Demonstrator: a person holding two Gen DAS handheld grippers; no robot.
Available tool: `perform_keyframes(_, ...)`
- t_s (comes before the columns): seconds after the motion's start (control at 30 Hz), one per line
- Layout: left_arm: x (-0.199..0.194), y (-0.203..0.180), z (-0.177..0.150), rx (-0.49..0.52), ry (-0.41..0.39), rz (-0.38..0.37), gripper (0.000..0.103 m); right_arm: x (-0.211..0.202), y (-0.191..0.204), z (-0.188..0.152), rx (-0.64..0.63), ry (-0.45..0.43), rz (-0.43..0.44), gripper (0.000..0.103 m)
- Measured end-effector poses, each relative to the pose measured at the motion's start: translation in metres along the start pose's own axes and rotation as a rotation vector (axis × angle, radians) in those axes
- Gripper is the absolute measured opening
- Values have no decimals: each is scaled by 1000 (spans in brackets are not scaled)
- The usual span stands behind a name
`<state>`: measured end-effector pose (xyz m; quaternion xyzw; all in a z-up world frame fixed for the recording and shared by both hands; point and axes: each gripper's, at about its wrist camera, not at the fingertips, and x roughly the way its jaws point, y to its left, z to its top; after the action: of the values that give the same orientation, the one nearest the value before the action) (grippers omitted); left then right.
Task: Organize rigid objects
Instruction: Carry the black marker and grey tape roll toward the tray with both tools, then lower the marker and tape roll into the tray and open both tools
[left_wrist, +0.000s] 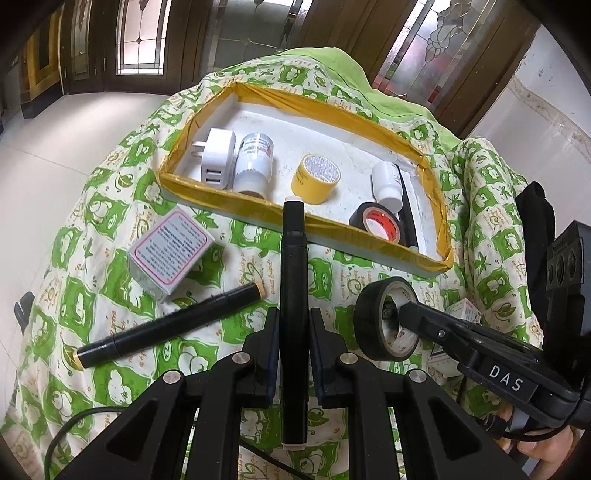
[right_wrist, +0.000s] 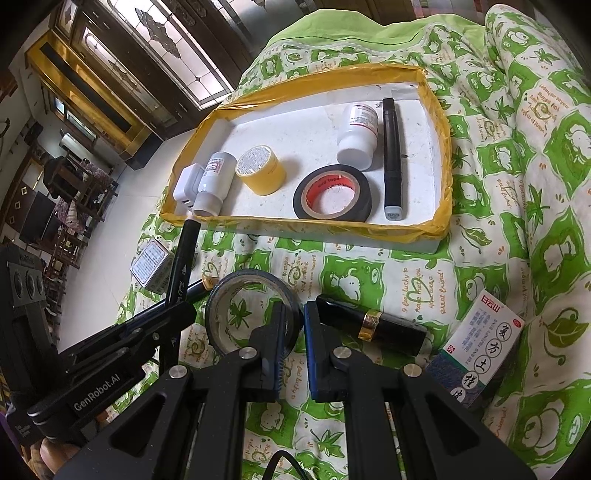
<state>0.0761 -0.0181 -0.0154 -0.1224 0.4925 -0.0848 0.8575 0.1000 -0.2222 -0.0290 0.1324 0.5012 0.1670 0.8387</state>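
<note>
My left gripper (left_wrist: 293, 328) is shut on a black marker (left_wrist: 293, 258) that points toward the yellow-rimmed white tray (left_wrist: 236, 203); the marker also shows in the right wrist view (right_wrist: 183, 266). My right gripper (right_wrist: 293, 325) is shut on the rim of a black tape roll (right_wrist: 251, 295), one finger inside the roll; the roll shows in the left wrist view (left_wrist: 384, 317) too. The tray (right_wrist: 306, 223) holds a white charger (left_wrist: 218, 158), two white bottles (right_wrist: 358, 133), a yellow roll (right_wrist: 262, 170), a black tape roll (right_wrist: 332, 194) and a marker (right_wrist: 391, 155).
On the green patterned cloth lie another black marker (left_wrist: 170, 325), a small white box (left_wrist: 170, 251), a black lipstick with a gold band (right_wrist: 373, 325) and a medicine box (right_wrist: 476, 350). Floor and wooden doors lie beyond the cloth's left and far edges.
</note>
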Motion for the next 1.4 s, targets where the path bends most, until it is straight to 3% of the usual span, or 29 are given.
perform_keyframes(0.97,-8,-10,53,59,-54,19,14,-21,-11,15,45,-72,-1,10)
perform_keyframes(1.4,5,-11,80,54,-60,28,14,-29,-24,40,75,-116,-23,10)
